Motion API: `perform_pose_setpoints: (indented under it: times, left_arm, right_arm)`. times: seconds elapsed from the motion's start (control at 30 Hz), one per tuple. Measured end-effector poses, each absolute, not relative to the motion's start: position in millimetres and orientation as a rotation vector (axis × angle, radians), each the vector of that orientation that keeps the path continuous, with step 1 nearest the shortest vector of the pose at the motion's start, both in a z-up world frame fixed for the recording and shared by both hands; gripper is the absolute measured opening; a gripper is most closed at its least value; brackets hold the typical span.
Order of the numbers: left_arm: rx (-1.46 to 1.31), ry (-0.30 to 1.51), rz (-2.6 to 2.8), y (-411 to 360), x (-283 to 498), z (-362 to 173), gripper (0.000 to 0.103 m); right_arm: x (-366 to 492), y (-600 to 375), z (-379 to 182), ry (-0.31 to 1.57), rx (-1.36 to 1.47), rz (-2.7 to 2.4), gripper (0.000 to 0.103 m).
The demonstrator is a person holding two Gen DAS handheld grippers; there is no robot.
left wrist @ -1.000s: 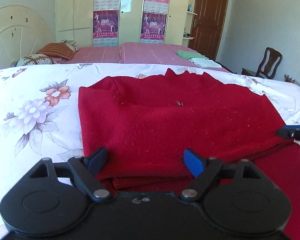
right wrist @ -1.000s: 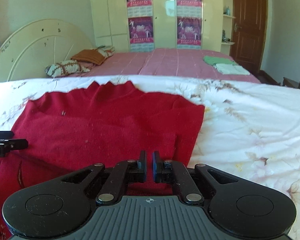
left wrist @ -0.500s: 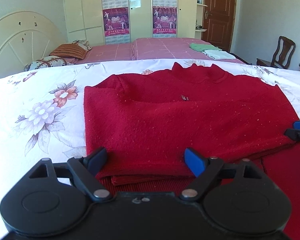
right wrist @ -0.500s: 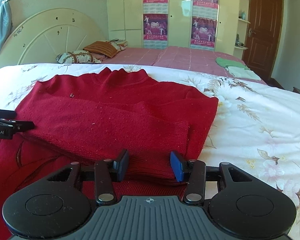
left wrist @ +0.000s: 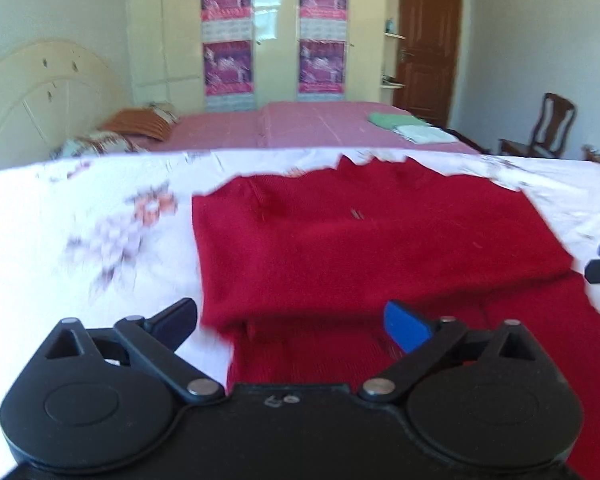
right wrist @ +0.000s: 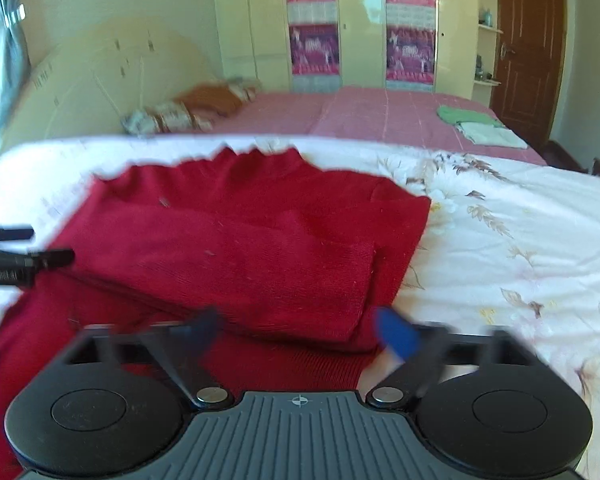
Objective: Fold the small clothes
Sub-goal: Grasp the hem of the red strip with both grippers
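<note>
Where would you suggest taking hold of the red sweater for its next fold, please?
Probably the near hem of the red sweater, each tongs pinching a corner from the near side: left tongs at the left, right tongs at the right. That edge lies loose on the floral bedsheet, nearest both open tongs.
</note>
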State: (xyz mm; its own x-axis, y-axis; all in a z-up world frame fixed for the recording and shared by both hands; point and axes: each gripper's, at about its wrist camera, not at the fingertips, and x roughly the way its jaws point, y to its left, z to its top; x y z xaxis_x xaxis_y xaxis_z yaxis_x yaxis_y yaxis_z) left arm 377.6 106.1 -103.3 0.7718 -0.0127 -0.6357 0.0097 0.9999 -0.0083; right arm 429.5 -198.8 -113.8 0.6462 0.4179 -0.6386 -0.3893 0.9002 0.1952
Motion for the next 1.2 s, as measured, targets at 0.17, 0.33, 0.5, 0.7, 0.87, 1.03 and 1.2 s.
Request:
perform_pose_setpoints:
  times: [0.17,0.33,0.5,0.7,0.87,1.03,1.2]
  left_arm:
    - [-0.142,0.753,-0.079,153,274,-103,0.079]
    - [-0.354,0.857,-0.167,182,185,-119,0.059]
    - [-0.508,0.875,-0.262,189,149,-125,0.063]
    - [-0.693,0.872,-0.322,209,163,-142,0.063]
    - [-0.679,0.904,-0.350,208,189,-144,0.060]
    - [-0.681,0.936,-0.397,205,197,-145,0.066]
    - [-0.664,0.898,-0.400,204,177,-149,0.060]
  right_arm:
    - [367,-259,-107,0.870,0.239,0.548,0.096]
    - [279,-307,-116,0.966,0.406,0.571,0.082]
    - [220,-334,-129,1.000,0.554,0.489,0.068]
    - [219,-339,-132,0.991,0.682,0.478,0.068]
    - [244,-335,-134,1.001,0.698,0.501,0.068]
    - [257,-335,-142,1.009,0.716,0.547,0.068]
    - [237,-341,-146,1.045,0.685,0.598,0.050]
